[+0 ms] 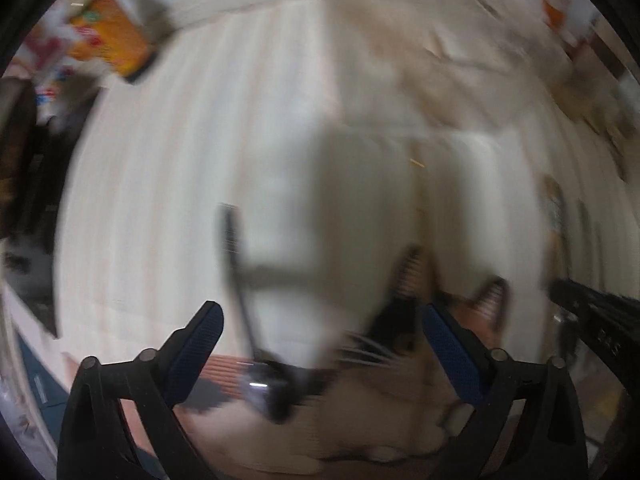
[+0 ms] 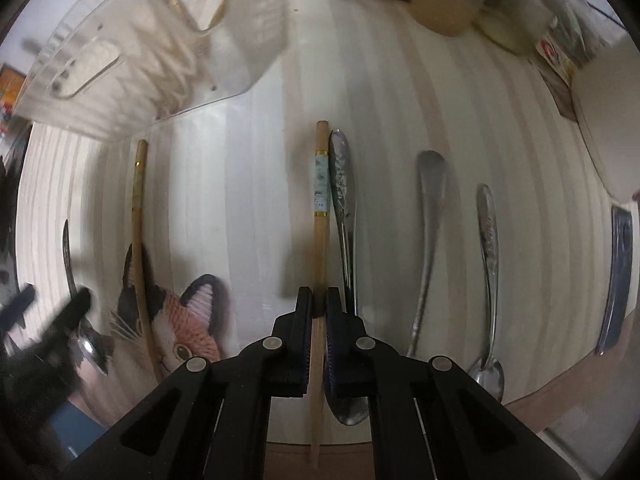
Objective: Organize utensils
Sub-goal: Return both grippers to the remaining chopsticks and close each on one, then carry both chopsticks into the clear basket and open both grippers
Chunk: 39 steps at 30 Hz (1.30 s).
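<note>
clamped between the right gripper's (image 2: 318, 304) fingers was a chopstick (image 2: 320, 240), its length running straight ahead toward the table's far edge, where the clear rack (image 2: 160, 40) stood far-left. left gripper (image 1: 320, 332) hung spread, empty, blurred.

left gripper (image 1: 320, 344) jaws apart | dark utensil (image 1: 240, 280) between (blurred) | pale table (image 1: 160, 160)

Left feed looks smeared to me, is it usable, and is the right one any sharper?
Left wrist view: heavy motion blur smears the table and everything beyond the left gripper; only its open jaws look crisp. Right wrist view: mostly sharp, with fisheye bending at the edges; the right gripper is shut on the chopstick, the spoons show soft glare, and the other gripper at lower left is blurred.
</note>
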### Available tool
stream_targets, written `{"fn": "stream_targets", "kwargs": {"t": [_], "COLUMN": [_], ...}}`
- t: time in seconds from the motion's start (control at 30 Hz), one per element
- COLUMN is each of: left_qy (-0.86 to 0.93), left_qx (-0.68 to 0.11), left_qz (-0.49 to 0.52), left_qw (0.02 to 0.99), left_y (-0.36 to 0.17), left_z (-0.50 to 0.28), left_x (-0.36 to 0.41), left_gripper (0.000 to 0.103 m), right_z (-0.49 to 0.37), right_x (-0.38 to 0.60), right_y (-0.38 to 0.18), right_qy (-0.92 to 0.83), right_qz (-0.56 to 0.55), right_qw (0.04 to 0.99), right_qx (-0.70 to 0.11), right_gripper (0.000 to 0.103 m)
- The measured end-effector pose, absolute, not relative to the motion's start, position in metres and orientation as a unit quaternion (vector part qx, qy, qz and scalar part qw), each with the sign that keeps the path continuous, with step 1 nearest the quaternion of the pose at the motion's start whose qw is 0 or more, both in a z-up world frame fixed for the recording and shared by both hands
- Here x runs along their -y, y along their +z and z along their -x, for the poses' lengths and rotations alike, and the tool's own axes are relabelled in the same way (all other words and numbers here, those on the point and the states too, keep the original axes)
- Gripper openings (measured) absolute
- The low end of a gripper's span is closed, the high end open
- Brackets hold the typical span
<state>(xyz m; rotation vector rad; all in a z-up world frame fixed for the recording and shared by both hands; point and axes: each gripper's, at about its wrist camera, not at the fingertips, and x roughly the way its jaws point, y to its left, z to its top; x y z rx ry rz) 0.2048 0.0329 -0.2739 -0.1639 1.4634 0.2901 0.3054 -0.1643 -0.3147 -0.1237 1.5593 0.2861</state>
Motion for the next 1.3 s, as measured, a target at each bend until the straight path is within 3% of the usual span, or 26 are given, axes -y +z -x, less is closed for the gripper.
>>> {"fn": "stream_targets", "kwargs": {"t": [0.07, 0.13, 0.2, 0.27, 0.33, 0.73, 0.8, 0.87, 0.9, 1.13, 1.2, 1.3], "left_qy": [0.105, 0.09, 0.087, 0.088, 0.091, 0.109, 0.11, 0.111, 0.111, 0.107, 0.109, 0.111], "left_qx": [-0.678, -0.689, -0.681, -0.679, -0.682, -0.69, -0.689, -0.689, -0.69, -0.691, -0.689, -0.69], "left_qz": [0.083, 0.089, 0.074, 0.074, 0.085, 0.109, 0.106, 0.105, 0.105, 0.101, 0.108, 0.129], "left_qw": [0.723, 0.714, 0.723, 0.725, 0.721, 0.708, 0.709, 0.708, 0.707, 0.708, 0.709, 0.703], "left_y": [-0.284, -0.291, -0.289, -0.287, -0.285, -0.283, -0.284, -0.281, -0.279, -0.285, -0.285, -0.286], "left_z": [-0.207, -0.207, -0.208, -0.206, -0.204, -0.188, -0.189, -0.186, -0.189, -0.192, -0.193, -0.191], "left_x": [-0.022, -0.015, -0.01, -0.01, -0.016, -0.047, -0.044, -0.043, -0.044, -0.042, -0.042, -0.046], "left_gripper": [0.067, 0.051, 0.042, 0.014, 0.005, 0.007, 0.007, 0.008, 0.008, 0.01, 0.007, 0.004], "right_z": [-0.309, -0.314, -0.318, -0.321, -0.321, -0.286, -0.284, -0.28, -0.277, -0.247, -0.244, -0.243], "right_x": [0.173, 0.195, 0.201, 0.206, 0.209, 0.157, 0.158, 0.148, 0.15, 0.145, 0.136, 0.132], "right_y": [-0.314, -0.317, -0.317, -0.316, -0.316, -0.318, -0.32, -0.321, -0.322, -0.324, -0.325, -0.324], "right_qy": [0.128, 0.129, 0.129, 0.13, 0.13, 0.169, 0.168, 0.167, 0.168, 0.159, 0.158, 0.161], "right_qz": [0.049, 0.047, 0.046, 0.045, 0.047, 0.124, 0.134, 0.137, 0.134, 0.15, 0.149, 0.154], "right_qw": [0.699, 0.699, 0.7, 0.7, 0.7, 0.689, 0.674, 0.663, 0.66, 0.677, 0.679, 0.683], "right_qx": [-0.702, -0.701, -0.701, -0.701, -0.701, -0.694, -0.707, -0.717, -0.72, -0.702, -0.701, -0.695], "right_gripper": [0.007, 0.007, 0.007, 0.007, 0.007, 0.008, 0.012, 0.029, 0.029, 0.028, 0.026, 0.01]}}
